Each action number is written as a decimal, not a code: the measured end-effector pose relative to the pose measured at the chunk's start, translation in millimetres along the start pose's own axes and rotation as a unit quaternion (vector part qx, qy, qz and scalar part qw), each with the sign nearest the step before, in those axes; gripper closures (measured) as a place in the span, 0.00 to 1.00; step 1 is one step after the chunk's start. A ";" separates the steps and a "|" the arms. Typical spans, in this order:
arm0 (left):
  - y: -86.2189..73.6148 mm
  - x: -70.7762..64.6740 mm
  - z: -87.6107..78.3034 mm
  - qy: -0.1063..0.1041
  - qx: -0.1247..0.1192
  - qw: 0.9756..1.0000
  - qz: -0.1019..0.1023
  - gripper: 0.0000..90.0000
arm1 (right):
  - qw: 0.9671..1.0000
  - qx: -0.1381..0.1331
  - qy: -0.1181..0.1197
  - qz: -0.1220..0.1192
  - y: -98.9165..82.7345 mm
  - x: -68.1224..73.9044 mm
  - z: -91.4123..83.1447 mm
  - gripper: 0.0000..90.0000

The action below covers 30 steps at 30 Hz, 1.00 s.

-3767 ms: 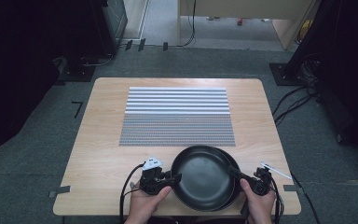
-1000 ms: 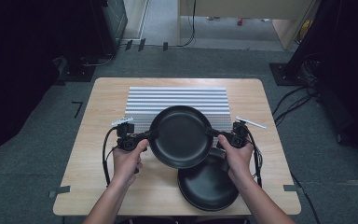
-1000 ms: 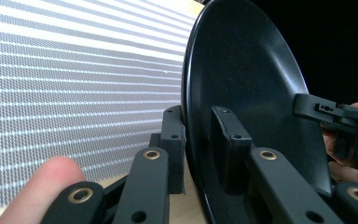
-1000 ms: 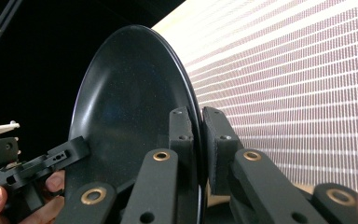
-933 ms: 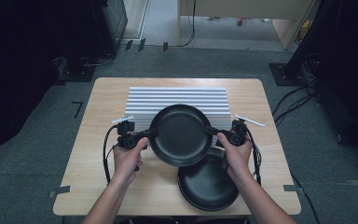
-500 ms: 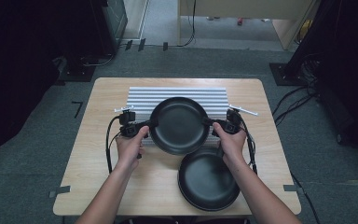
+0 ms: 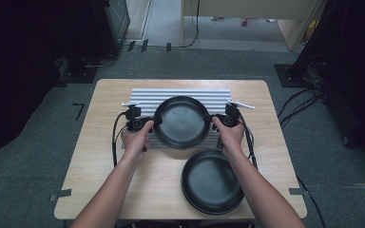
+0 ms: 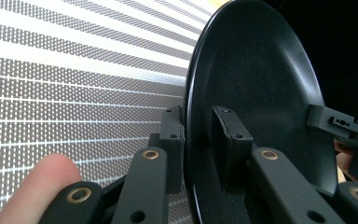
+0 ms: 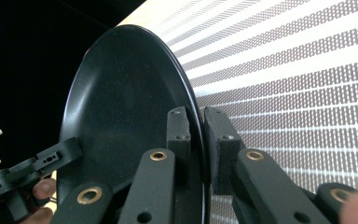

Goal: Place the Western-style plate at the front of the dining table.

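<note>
Plate clamped by both tongs

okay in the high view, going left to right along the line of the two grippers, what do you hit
left hand → left gripper, shut on the rim → held black plate over the striped mat → right gripper, shut on the opposite rim → right hand
</note>
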<state>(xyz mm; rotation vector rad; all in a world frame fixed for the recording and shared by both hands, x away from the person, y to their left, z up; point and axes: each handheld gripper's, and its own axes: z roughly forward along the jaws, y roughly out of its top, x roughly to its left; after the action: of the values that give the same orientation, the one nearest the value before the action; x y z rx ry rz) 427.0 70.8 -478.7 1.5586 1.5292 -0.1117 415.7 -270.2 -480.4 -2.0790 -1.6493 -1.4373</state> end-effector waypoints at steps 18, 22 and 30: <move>29.4 15.2 39.9 0.047 0.028 0.998 -0.022 0.82 | 0.998 -0.020 -0.037 0.047 14.6 -18.8 43.0 0.89; 31.4 18.7 42.8 0.047 0.032 0.998 -0.026 0.82 | 0.998 -0.022 -0.046 0.046 15.8 -18.2 48.9 0.89; 33.0 20.5 49.6 0.070 0.032 0.997 -0.022 0.80 | 0.997 -0.040 -0.055 0.048 13.6 -20.8 59.2 0.89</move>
<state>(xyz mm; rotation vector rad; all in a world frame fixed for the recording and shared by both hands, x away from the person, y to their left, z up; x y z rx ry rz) 484.4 60.8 -502.6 1.6124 1.6852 -0.0787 462.3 -254.3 -521.5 -2.2856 -1.5286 -1.4052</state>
